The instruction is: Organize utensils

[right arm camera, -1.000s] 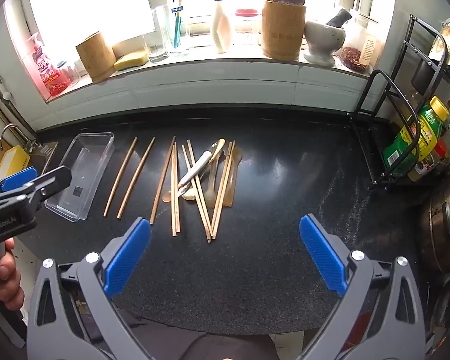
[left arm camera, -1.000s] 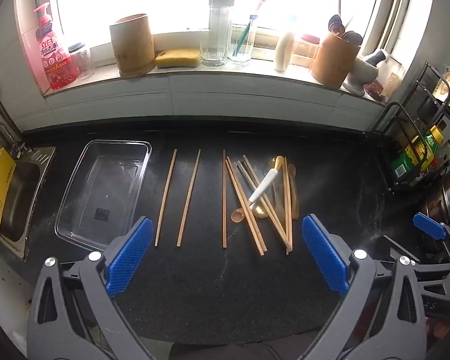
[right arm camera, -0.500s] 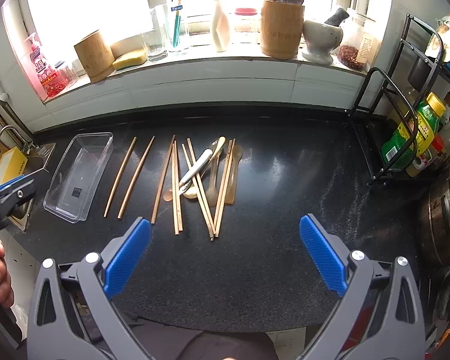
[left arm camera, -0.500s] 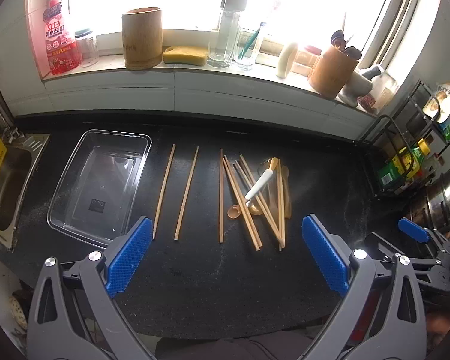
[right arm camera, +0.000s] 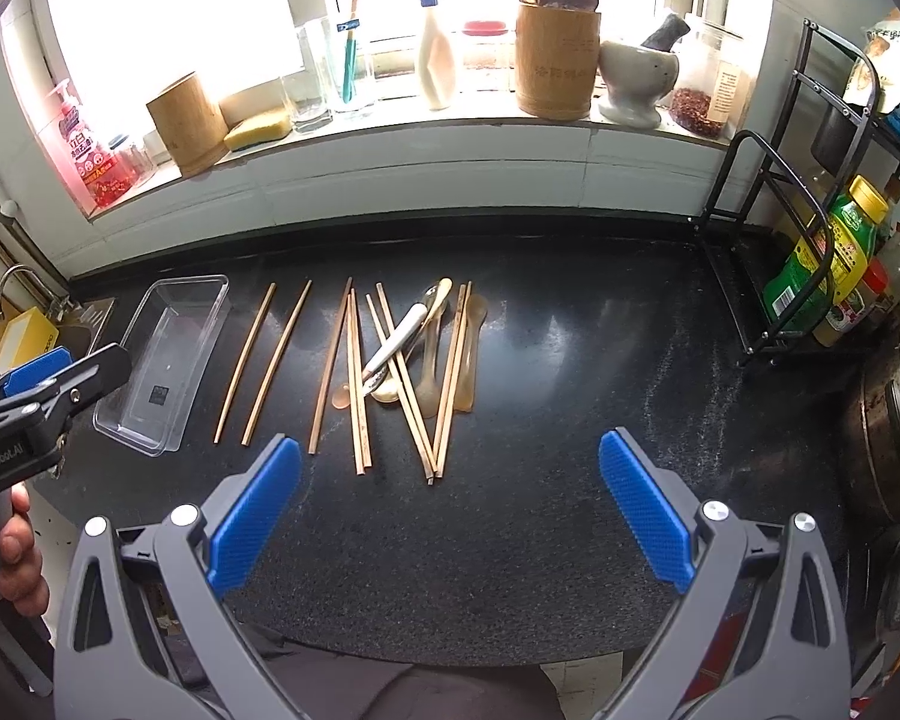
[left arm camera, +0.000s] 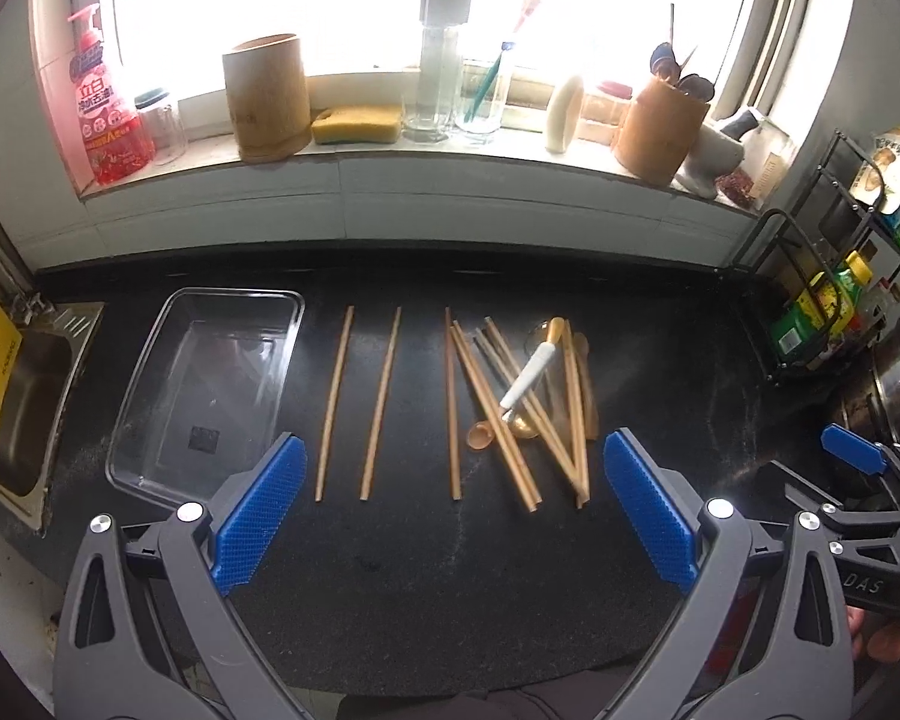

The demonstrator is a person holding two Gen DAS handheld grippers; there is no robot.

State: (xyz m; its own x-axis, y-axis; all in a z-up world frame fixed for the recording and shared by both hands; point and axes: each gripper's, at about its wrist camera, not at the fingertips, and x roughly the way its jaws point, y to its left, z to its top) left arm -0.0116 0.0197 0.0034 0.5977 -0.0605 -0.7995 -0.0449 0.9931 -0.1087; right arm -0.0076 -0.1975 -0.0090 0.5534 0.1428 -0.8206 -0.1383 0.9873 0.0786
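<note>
Wooden chopsticks lie on the black counter (left arm camera: 420, 540): two apart (left arm camera: 334, 402) beside a clear plastic tray (left arm camera: 210, 384), one alone (left arm camera: 452, 408), and several crossed in a pile (left arm camera: 528, 414) with wooden spoons and a white-handled spoon (left arm camera: 528, 381). The pile also shows in the right wrist view (right arm camera: 414, 360), with the tray (right arm camera: 168, 360) to its left. My left gripper (left arm camera: 450, 510) is open and empty, above the counter's near edge. My right gripper (right arm camera: 444, 516) is open and empty, nearer than the pile.
A sink (left arm camera: 24, 408) lies left of the tray. The windowsill holds an empty bamboo holder (left arm camera: 264, 96), a bamboo holder with utensils (right arm camera: 555, 60), a sponge, glasses, and a soap bottle. A black rack with bottles (right arm camera: 810, 264) and a steel pot (right arm camera: 894, 420) stand at the right.
Both grippers have drawn back and up a little, so more of the sill shows in the left view. Nothing on the counter has moved. Both grippers stay open.
</note>
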